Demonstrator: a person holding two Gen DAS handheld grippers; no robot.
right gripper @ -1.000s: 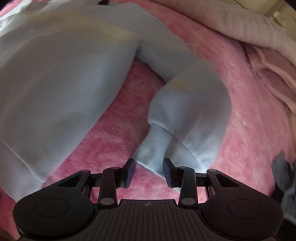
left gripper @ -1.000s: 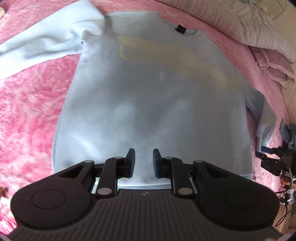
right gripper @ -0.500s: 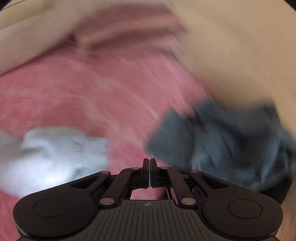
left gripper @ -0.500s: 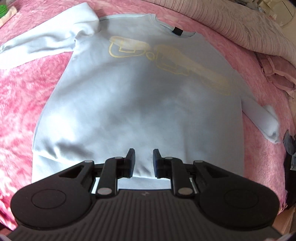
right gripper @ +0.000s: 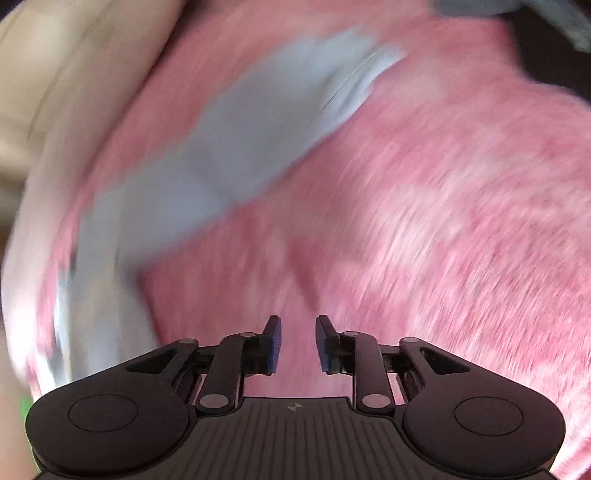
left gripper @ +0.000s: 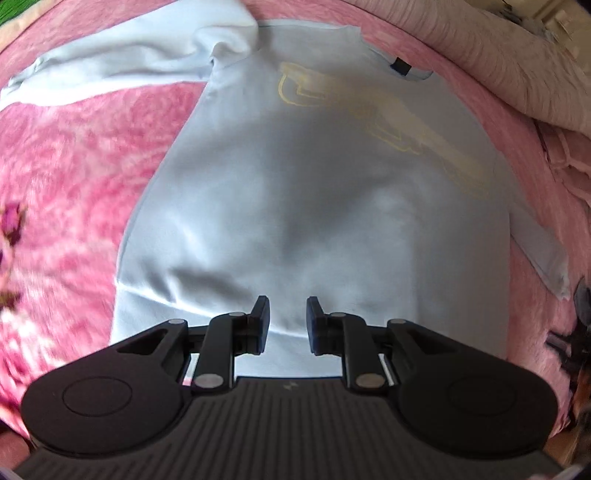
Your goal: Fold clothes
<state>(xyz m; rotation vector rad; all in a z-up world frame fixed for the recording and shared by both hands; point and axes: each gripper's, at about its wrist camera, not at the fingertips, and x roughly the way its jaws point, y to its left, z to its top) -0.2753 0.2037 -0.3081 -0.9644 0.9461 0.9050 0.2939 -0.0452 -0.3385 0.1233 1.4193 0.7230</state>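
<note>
A light blue sweatshirt (left gripper: 314,177) with a yellow print lies flat on the pink fuzzy blanket (left gripper: 74,177), collar far, hem near. My left gripper (left gripper: 287,314) hovers over the hem with a narrow gap between its jaws and nothing in it. One sleeve (left gripper: 122,70) stretches out to the upper left, the other sleeve (left gripper: 543,254) lies at the right edge. In the blurred right wrist view that sleeve (right gripper: 258,147) runs diagonally across the blanket (right gripper: 443,240). My right gripper (right gripper: 298,332) hangs above bare blanket, its jaws opening, with nothing between them.
A beige striped quilt (left gripper: 480,62) is bunched along the far right. Pale pink fabric (left gripper: 569,162) lies at the right edge. A grey-blue garment (right gripper: 554,14) sits at the top right of the right wrist view. Dark objects (left gripper: 576,332) lie off the blanket's right side.
My right gripper let go of the sleeve cuff, shut, swung and rolled away, then its jaws came apart again. The sleeve now lies straighter. The left view shifted only slightly.
</note>
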